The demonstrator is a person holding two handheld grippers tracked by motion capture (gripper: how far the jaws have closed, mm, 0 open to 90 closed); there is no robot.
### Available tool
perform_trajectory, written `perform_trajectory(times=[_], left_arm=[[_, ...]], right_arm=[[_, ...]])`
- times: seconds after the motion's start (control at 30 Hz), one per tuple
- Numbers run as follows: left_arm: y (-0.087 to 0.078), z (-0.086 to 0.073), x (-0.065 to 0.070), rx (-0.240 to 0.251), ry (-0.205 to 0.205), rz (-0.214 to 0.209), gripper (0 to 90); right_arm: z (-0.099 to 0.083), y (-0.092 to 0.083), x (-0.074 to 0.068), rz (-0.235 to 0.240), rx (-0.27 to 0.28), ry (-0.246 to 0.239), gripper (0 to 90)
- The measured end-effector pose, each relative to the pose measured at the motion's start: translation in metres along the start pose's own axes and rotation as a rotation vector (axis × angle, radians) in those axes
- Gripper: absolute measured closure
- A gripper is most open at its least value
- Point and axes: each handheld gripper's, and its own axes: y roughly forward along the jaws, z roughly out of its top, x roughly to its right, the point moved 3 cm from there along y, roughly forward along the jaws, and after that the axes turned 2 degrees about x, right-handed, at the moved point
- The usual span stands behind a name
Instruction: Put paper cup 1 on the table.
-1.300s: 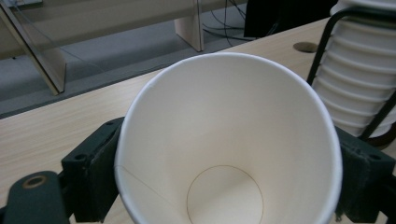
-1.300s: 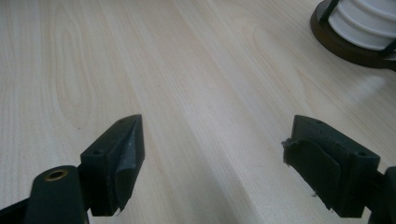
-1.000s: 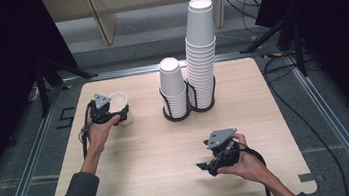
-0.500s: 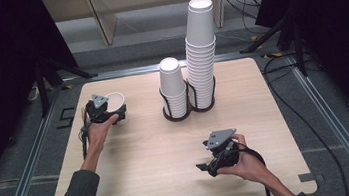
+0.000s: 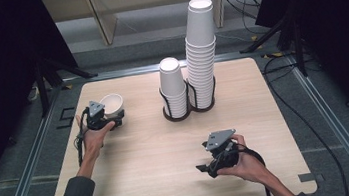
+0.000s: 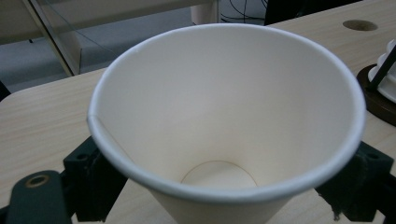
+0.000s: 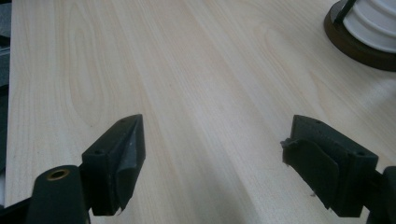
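Left gripper view shows the left claw (image 6: 224,186) pinching a white paper cup (image 6: 229,116) between its two jaws, mouth up and empty, near the table's (image 5: 144,157) left edge. Right claw (image 7: 212,158) has its jaws spread wide with bare wood between them, low over the table's near right part, well apart from the cup stacks (image 5: 189,71) in their holder.

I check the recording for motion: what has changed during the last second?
Nothing has visibly changed: the left gripper still holds the paper cup upright, the right gripper stays open over the table, and both cup stacks stand as before.
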Motion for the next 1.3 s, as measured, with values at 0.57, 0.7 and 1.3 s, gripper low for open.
perform_trajectory(times=[0.57,0.7,1.3], left_arm=[[-0.032,-0.020,-0.005,-0.004,-0.052,-0.011,14.4],[-0.044,-0.023,0.002,0.003,-0.058,-0.018,14.4],[-0.108,-0.015,0.061,0.097,-0.090,-0.134,14.3]], right_arm=[[0.001,-0.010,0.009,-0.050,0.046,0.054,20.0],[0.002,-0.014,0.014,-0.076,0.072,0.075,19.9],[0.001,-0.028,0.031,-0.156,0.140,0.175,19.5]])
